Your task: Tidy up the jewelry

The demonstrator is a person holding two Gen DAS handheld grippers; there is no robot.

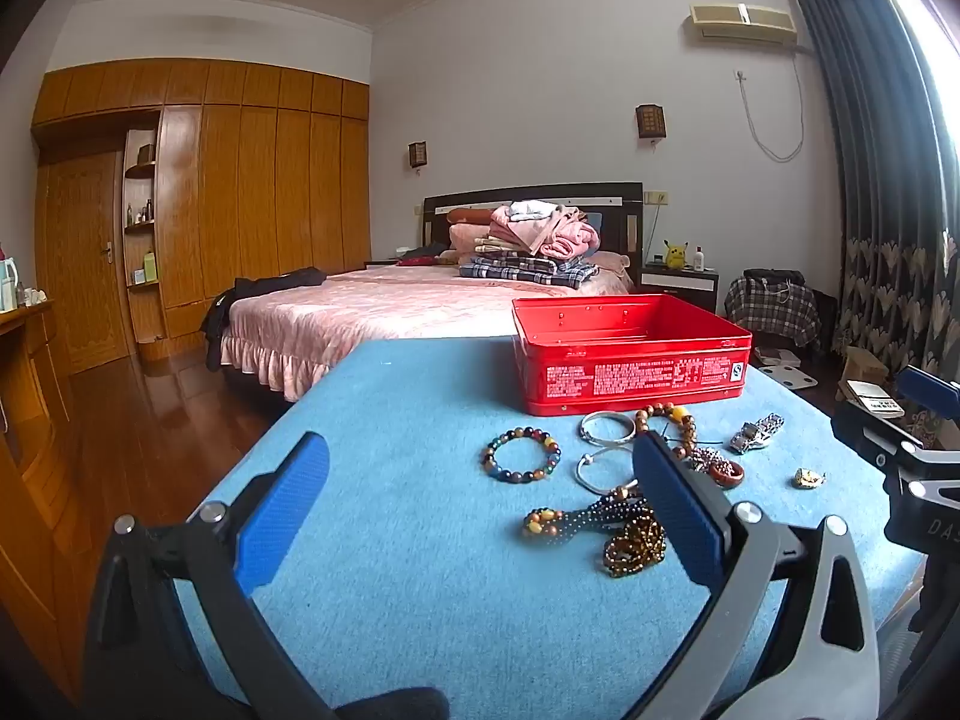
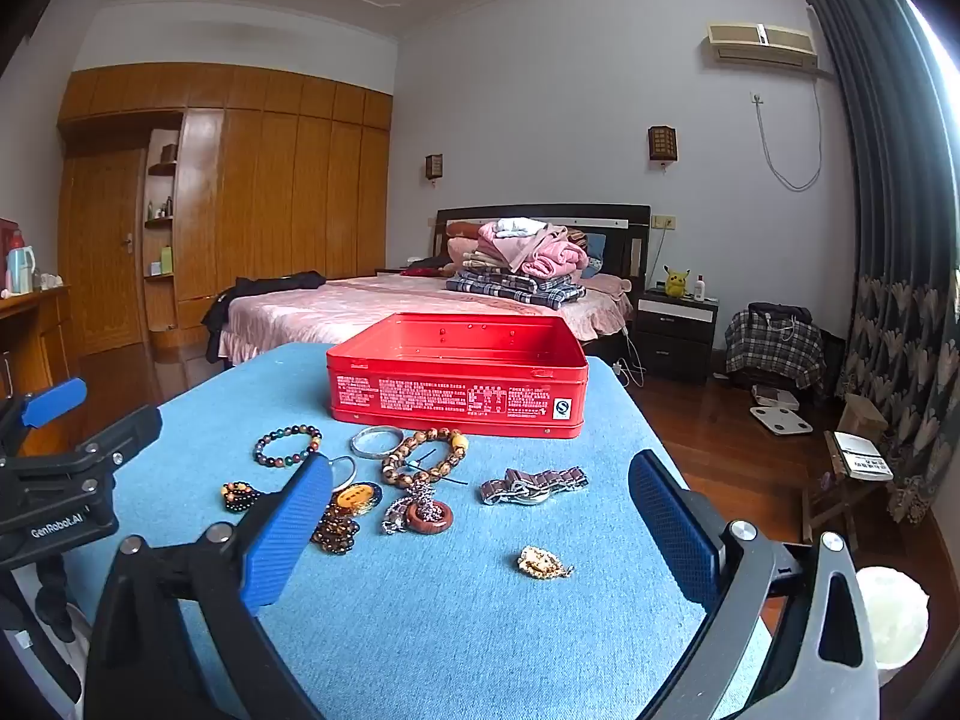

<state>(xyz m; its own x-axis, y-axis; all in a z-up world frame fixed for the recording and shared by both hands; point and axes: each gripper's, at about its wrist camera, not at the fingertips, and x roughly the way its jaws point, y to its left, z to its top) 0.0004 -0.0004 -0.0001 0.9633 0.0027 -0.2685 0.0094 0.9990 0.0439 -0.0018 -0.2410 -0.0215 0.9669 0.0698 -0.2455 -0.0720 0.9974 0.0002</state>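
Both pairs of fingers I see spread wide, holding nothing: left gripper (image 1: pixel 480 498), right gripper (image 2: pixel 480 516). Jewelry pile (image 2: pixel 384 492) lies just beyond them on the blue tabletop (image 2: pixel 420 630), before the open red tin (image 2: pixel 456 396).

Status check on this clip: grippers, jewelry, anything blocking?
Left gripper open, empty. Right gripper open, empty. Jewelry loose on blue table; red tin open behind it. Nothing blocking.
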